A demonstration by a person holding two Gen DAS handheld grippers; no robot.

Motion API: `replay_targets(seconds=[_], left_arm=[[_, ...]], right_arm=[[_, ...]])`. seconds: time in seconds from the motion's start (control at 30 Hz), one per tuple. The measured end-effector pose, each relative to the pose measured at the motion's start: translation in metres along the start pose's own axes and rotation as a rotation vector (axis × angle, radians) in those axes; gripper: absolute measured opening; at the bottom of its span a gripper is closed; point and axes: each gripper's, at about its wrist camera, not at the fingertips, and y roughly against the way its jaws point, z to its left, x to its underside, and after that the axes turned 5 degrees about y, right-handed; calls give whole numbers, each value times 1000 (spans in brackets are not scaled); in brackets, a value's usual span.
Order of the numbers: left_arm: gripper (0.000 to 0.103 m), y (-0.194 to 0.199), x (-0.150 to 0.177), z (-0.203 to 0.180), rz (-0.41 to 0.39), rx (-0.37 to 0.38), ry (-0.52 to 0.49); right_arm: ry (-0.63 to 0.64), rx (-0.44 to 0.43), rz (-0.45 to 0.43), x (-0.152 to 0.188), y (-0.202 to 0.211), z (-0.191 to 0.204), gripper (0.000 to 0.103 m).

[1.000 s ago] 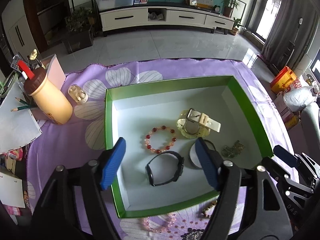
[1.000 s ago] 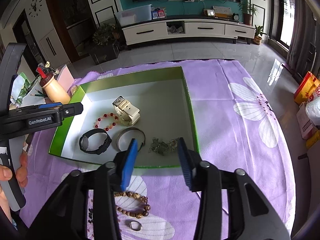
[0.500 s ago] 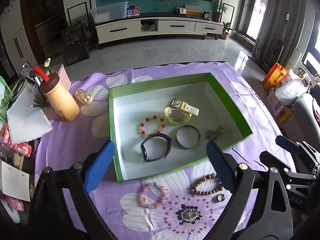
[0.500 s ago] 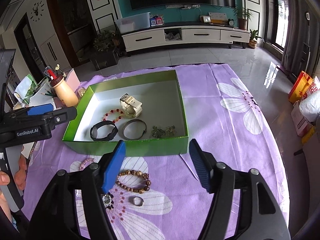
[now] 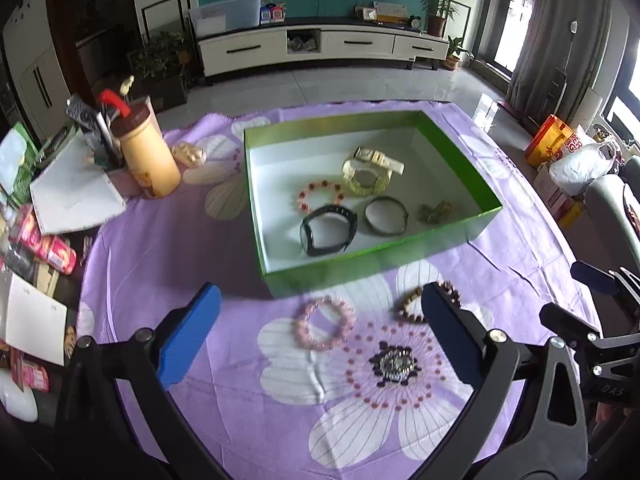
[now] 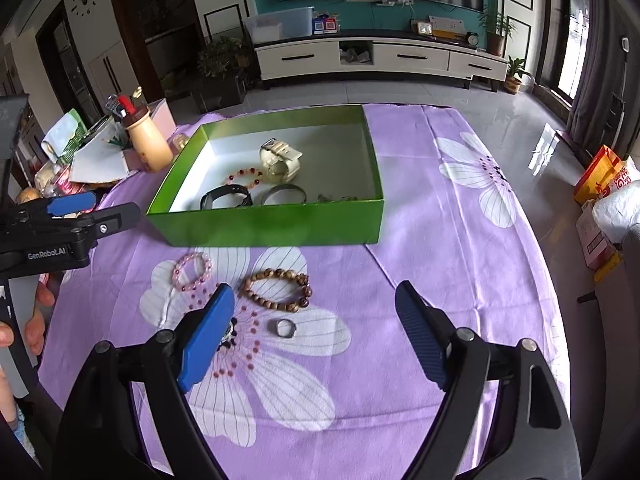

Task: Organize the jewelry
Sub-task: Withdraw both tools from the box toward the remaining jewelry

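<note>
Both grippers hover above a desk covered in a purple flowered cloth, jaws spread wide and empty. Between the jaws of the left gripper lies a pink bead bracelet; a wooden bead bracelet sits partly behind its right jaw. A silver ring lies between the jaws of the right gripper. Beyond both pairs of jaws, a green box holds a cream watch, a black band, a red bead bracelet and a bangle.
</note>
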Motion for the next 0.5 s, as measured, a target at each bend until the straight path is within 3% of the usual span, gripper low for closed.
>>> replay_targets(seconds=[0.17,0.5], left_arm=[[101,-3,19,19,18,62,75],[101,-29,55,44,137,72,25]], right_arm=[[26,-30,-15,15,5,12,83],[52,-64,51,65,-27,19,81]])
